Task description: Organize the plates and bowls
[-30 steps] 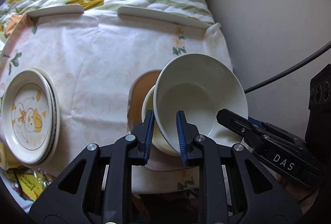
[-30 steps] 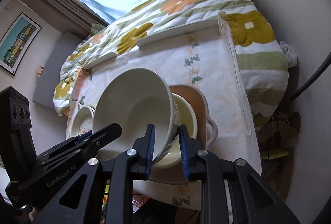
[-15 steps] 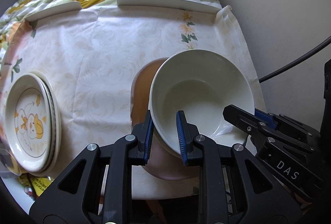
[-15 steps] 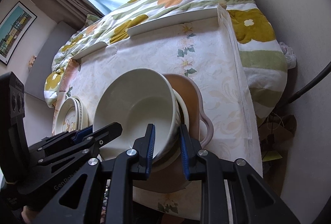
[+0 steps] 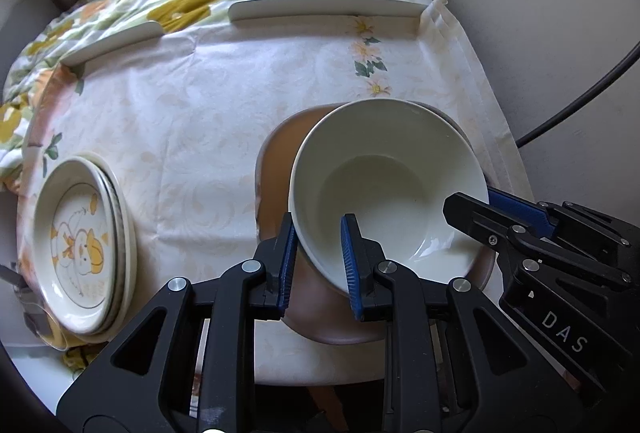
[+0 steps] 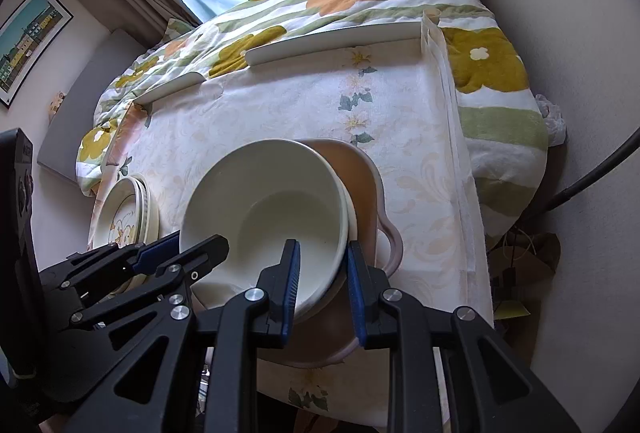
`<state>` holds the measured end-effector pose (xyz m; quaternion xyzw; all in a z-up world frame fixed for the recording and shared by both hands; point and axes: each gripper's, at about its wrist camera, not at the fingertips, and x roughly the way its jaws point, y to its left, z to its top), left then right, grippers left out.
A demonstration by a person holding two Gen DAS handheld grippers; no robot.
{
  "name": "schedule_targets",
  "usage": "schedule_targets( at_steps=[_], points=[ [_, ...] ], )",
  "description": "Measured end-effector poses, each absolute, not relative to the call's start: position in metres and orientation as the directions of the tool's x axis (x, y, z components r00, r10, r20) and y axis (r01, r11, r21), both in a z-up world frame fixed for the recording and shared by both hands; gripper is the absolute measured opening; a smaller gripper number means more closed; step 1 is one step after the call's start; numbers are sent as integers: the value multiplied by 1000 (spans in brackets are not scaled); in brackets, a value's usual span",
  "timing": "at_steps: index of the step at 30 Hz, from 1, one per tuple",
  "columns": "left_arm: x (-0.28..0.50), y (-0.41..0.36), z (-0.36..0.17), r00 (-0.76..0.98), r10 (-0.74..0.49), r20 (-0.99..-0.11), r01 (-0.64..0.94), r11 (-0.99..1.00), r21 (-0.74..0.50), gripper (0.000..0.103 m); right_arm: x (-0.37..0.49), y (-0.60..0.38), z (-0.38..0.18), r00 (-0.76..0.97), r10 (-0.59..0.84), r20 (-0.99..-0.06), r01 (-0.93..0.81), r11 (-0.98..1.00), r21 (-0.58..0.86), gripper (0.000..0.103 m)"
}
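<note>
A cream bowl [image 5: 384,185] sits nearly level, nested in a second bowl [image 6: 352,221] of which only a strip of rim shows in the right wrist view. Both rest over a brown handled tray [image 5: 280,161] on the tablecloth. My left gripper [image 5: 318,233] is shut on the bowl's near left rim, one pad inside and one outside. My right gripper [image 6: 322,253] is shut on the opposite rim in the same way, and shows in the left wrist view [image 5: 472,205] at the bowl's right side. The left gripper [image 6: 196,245] shows at the left of the right wrist view.
A stack of plates [image 5: 80,233] with a duck picture lies at the table's left edge. Two white bumper strips [image 5: 324,7] line the far edge, with a flowered quilt [image 6: 360,1] beyond. A wall and a black cable [image 5: 580,97] are to the right.
The bowl has come down and levelled out, from tilted above the lower bowl to nested in it. The lower bowl no longer shows in the left wrist view. Both grips are unchanged.
</note>
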<state>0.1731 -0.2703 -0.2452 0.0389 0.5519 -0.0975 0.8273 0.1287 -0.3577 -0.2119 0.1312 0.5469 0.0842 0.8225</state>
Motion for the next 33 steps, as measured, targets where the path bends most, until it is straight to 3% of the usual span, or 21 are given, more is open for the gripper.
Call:
schedule_targets(
  at_steps=[10,17,18,19,20,21,22,23,24,27,28,29,33],
  points=[
    [171,-261,-233,399,-148,-905,177,981,-82,19,125,-364,-193,431,301,-850,-16,945,327,22],
    [158,-243,-179,526,-156,-836,171,982,-75,23,119,-376,-148,494,294,-818,-61,950,305,22],
    [155,-240,-169,557,-140,-819,171,984,-52,33,118,-378,-142,501,296,-813,-67,950,304,22],
    [153,-236,-160,586,-126,-801,171,985,-29,57,116,-380,-136,511,297,-807,-74,950,303,22],
    [149,-232,-150,623,-111,-775,170,985,-5,73,113,-382,-130,522,296,-800,-84,951,297,26],
    [146,-229,-142,655,-99,-749,168,986,17,97,111,-383,-125,530,292,-796,-90,953,289,31],
    [141,-226,-135,689,-91,-719,171,984,39,103,108,-385,-121,540,284,-792,-94,956,278,45],
    [138,-223,-131,709,-94,-699,186,981,56,103,105,-386,-116,551,275,-788,-96,959,267,53],
    [138,-222,-129,709,-95,-698,202,977,73,103,103,-388,-113,557,272,-785,-100,960,262,55],
    [142,-218,-135,662,-86,-745,252,961,113,103,98,-390,-108,557,255,-791,-110,966,234,70],
    [144,-217,-139,639,-89,-764,269,956,114,103,97,-389,-109,552,246,-797,-114,969,219,82],
    [146,-215,-145,611,-85,-787,284,952,117,103,96,-389,-111,544,232,-807,-117,973,201,86],
    [153,-215,-177,487,-79,-870,355,928,115,103,99,-385,-132,423,141,-895,-115,988,101,86]
  ],
)
